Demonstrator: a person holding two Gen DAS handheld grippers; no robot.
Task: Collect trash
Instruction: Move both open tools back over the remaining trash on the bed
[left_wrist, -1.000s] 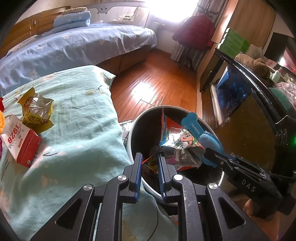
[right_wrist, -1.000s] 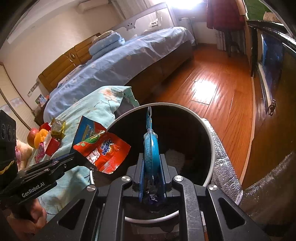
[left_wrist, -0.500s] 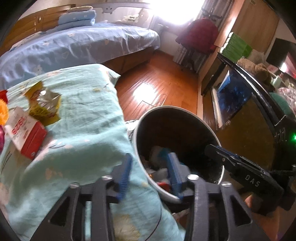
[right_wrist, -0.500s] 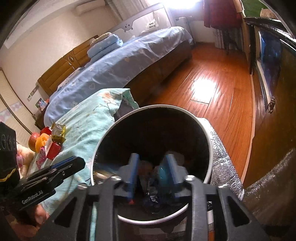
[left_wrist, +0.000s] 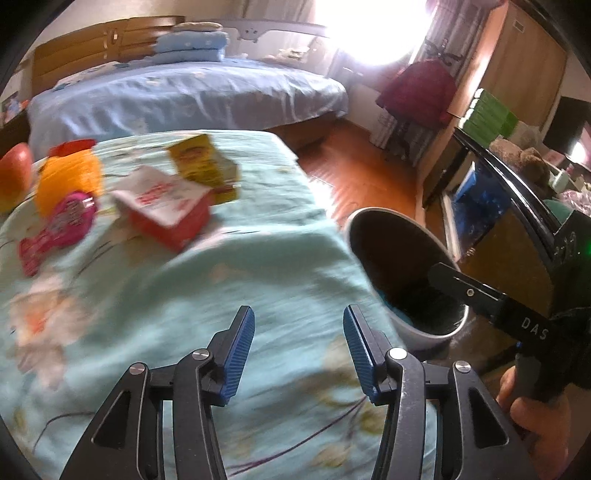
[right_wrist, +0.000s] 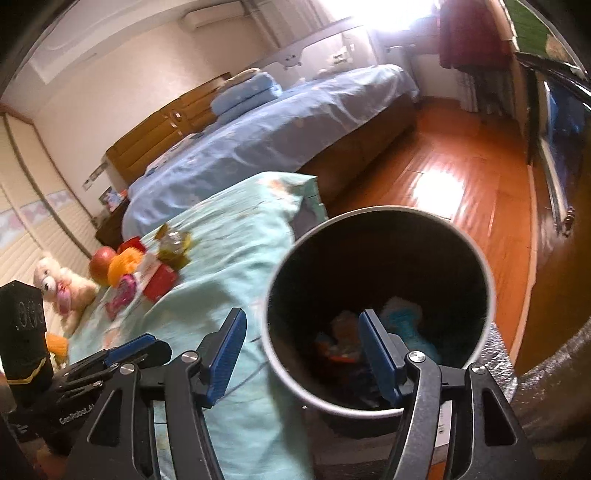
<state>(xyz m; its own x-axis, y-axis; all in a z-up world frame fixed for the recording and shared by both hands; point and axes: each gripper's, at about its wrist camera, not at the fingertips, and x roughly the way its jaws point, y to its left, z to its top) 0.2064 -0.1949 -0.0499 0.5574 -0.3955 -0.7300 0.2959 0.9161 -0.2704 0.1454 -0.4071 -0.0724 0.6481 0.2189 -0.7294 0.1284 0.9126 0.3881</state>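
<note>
My left gripper (left_wrist: 298, 345) hangs with parted, empty jaws over a bare stretch of teal bedspread (left_wrist: 229, 295); nothing lies between it and the clutter further up the cloth. There the red-and-white carton (left_wrist: 166, 210), yellow wrapper (left_wrist: 201, 168), pink packet (left_wrist: 61, 223) and orange toy (left_wrist: 70, 177) sit close together, leaving little gap among them. To my right the bin (left_wrist: 424, 334) stands against the bedspread's edge, its mouth open from above. My right gripper (right_wrist: 302, 349) straddles the bin's near rim (right_wrist: 275, 354), one finger outside, one inside above the trash (right_wrist: 402, 325). Beyond the bin the wooden floor (right_wrist: 443, 166) is open
</note>
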